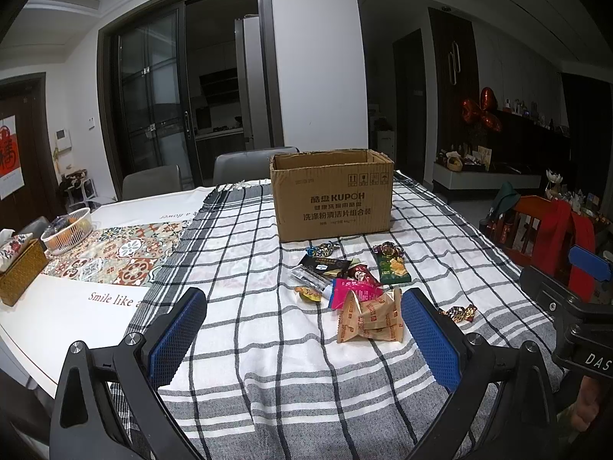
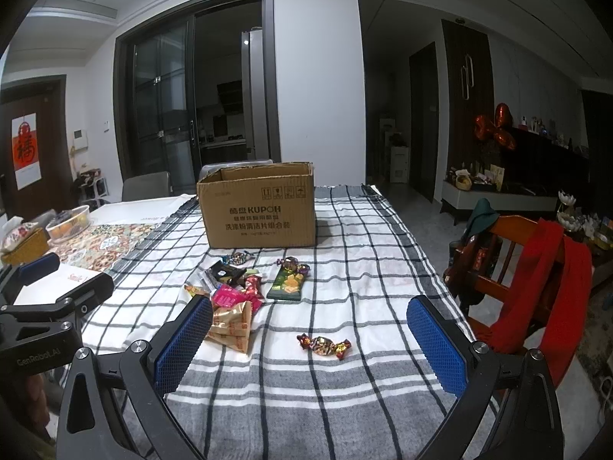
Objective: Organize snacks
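An open cardboard box (image 1: 332, 195) stands on the checked tablecloth (image 1: 245, 253); it also shows in the right wrist view (image 2: 260, 211). In front of it lies a pile of snacks: tan packets (image 1: 369, 316) (image 2: 231, 324), a pink pack (image 1: 354, 292) (image 2: 230, 299), a green pack (image 1: 392, 268) (image 2: 287, 285), a black pack (image 1: 325, 264) and wrapped candies (image 1: 322, 247). One wrapped candy (image 2: 325, 345) (image 1: 459, 312) lies apart to the right. My left gripper (image 1: 302, 329) is open above the cloth, left of the tan packets. My right gripper (image 2: 310, 341) is open, with the lone candy between its fingers' line.
A white wire basket (image 1: 69, 228) and a tissue box (image 1: 17, 268) sit on the table's left part. A wooden chair (image 2: 509, 264) with a red scarf (image 2: 544, 299) stands at the right edge. Grey chairs (image 1: 153, 182) stand behind the table.
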`<state>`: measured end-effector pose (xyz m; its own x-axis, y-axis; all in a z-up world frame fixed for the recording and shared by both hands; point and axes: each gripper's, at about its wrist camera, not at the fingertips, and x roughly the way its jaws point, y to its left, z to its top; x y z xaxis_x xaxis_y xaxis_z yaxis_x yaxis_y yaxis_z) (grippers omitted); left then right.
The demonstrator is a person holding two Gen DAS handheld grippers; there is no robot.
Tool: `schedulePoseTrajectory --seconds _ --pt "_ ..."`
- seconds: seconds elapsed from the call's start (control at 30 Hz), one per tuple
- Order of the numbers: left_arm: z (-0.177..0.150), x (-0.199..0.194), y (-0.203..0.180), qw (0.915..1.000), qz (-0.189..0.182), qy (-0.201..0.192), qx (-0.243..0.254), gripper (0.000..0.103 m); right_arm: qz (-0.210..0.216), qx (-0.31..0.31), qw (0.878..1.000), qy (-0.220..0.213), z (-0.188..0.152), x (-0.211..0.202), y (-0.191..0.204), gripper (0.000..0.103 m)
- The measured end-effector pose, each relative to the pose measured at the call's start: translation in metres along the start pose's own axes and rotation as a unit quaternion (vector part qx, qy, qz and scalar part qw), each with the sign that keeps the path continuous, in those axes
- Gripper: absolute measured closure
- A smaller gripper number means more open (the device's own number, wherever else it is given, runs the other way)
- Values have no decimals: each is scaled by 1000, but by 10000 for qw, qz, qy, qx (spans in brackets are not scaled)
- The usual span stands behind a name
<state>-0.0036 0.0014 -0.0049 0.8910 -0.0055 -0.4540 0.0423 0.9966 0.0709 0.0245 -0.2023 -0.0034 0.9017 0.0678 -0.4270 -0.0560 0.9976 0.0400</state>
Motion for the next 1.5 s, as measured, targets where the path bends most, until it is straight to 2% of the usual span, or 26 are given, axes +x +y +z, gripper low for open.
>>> schedulePoseTrajectory --seconds 0.73,1.03,1.23,1.33,1.5 --pt "-3 4 0 10000 -64 72 -2 0 5 -2 10000 46 -3 2 0 1" --pt "-6 32 -4 9987 -219 460 70 0 20 -32 9996 293 -15 25 -2 1" --pt "-11 59 -13 9955 -483 789 214 0 11 -117 9990 435 -24 44 -4 1" --pt "-13 72 -19 9933 -638 915 306 6 25 -178 9984 537 -27 55 -4 1" --pt "-16 92 -28 9896 -859 1033 511 7 56 -349 9969 703 -30 75 -5 5"
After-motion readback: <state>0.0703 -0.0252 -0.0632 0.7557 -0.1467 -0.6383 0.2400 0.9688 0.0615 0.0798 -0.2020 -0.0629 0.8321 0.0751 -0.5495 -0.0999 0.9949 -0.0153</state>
